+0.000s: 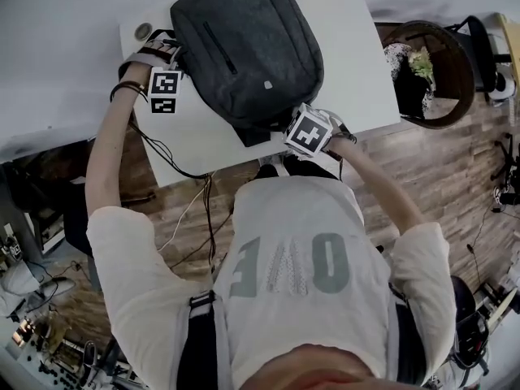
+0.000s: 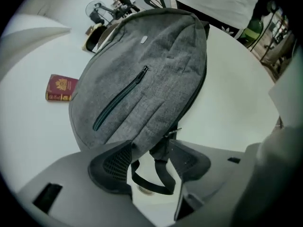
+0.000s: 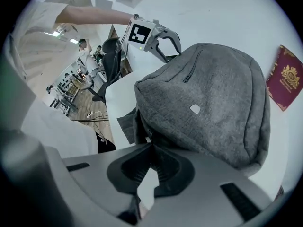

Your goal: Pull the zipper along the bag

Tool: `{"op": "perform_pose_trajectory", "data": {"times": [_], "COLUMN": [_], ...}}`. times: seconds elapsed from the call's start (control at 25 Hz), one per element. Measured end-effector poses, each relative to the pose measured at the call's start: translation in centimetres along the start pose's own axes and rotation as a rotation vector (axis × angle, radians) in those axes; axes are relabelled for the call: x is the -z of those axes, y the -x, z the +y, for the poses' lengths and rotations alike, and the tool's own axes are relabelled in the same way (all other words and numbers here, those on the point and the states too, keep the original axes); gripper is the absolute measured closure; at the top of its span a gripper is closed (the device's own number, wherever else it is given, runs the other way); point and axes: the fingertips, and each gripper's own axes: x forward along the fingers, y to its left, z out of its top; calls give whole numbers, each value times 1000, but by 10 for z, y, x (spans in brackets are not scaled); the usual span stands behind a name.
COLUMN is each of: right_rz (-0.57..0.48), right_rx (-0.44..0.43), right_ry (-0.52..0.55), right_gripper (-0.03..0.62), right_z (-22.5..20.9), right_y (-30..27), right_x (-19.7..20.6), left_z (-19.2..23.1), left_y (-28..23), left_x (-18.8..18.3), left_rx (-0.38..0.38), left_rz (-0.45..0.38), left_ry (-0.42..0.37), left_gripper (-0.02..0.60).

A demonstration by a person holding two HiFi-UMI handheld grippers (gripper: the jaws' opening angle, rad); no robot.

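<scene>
White table (image 1: 203, 140) over wood flooring. Left: left gripper (image 2: 151, 143), jaws apart, at the bag's top end; a black strap loop (image 2: 164, 174) hangs between them, not pinched. Centre: grey backpack (image 1: 244, 47), lying flat with its front up, and a diagonal front-pocket zipper (image 2: 120, 98). A red passport-style booklet (image 2: 61, 87) lies on the table beside it. Right: right gripper (image 3: 150, 144), jaws closed together at the bag's bottom edge; whether they pinch fabric or a zipper pull cannot be told.

Grey backpack (image 1: 244, 47), lying face up, zipper (image 2: 120, 98) seemingly closed
</scene>
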Motion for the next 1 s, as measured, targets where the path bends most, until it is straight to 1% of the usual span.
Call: {"op": "perform_pose_trajectory", "data": {"times": [0.08,0.16,0.24,0.36,0.44,0.52,0.6,0.68,0.76,0.88,1.0], "right_rz": [0,-3,-4,-6,-15,-23,-26,-28,-16,25,60], "right_rx": [-4,-5,-7,-6,-9,1,39,91,155,261,337], "right_ry": [-7,-11,-15,-33,-63,-100,-123,-152,-175,-172,-148], "right_gripper": [565,565,565,565,565,565,565,565,565,563,563], "right_z": [2,2,3,3,1,-5,-21,-42,-60,-86,-116], "right_y": [-1,-2,-1,1,0,0,5,13,23,41,56], "right_x": [1,-2,-4,-1,1,6,18,34,45,61,79], "left_z": [2,1,1,1,2,2,5,6,-1,-17,-26], "left_y": [-8,-14,-16,-19,-21,-21,-21,-19,-10,7,18], "left_x": [-4,-1,1,-3,-3,-6,-16,-30,-41,-62,-91], "left_rx": [-23,-22,-24,-13,20,72,118,144,166,207,234], "left_rz": [3,12,5,-3,28,66,68,38,-2,-50,-77], "left_ry": [-42,-79,-96,-72,-54,-45,-15,42,106,174,230], "left_gripper": [324,324,336,341,348,356,367,371,377,391,403]}}
